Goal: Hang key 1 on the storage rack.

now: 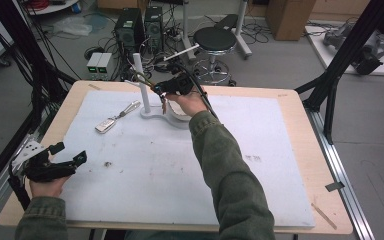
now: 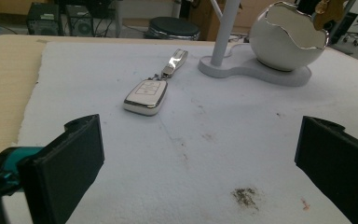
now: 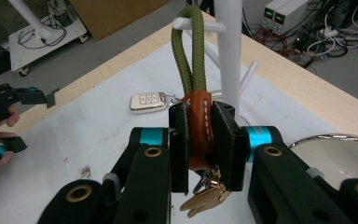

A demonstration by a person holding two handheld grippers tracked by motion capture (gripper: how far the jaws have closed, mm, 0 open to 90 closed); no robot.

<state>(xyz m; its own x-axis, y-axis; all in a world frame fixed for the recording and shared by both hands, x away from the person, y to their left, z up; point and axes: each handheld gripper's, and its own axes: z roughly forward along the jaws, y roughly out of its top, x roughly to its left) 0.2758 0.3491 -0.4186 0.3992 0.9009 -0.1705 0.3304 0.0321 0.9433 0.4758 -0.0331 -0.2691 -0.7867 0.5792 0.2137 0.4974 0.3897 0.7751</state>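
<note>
My right gripper is shut on the brown leather tab of a keychain. Its green rope loop rises to a side peg on the white stand's post, and brass keys dangle below the jaws. In the high view this gripper is at the post, above the stand's base. A white car key fob with a metal strap lies left of the stand. My left gripper rests open near the front left edge; the fob lies ahead of its jaws.
A white egg-shaped bowl stands on the stand's base. A white mat covers the wooden table, with a dark smudge on it. Behind the table are a stool and computer towers; black frame posts flank it.
</note>
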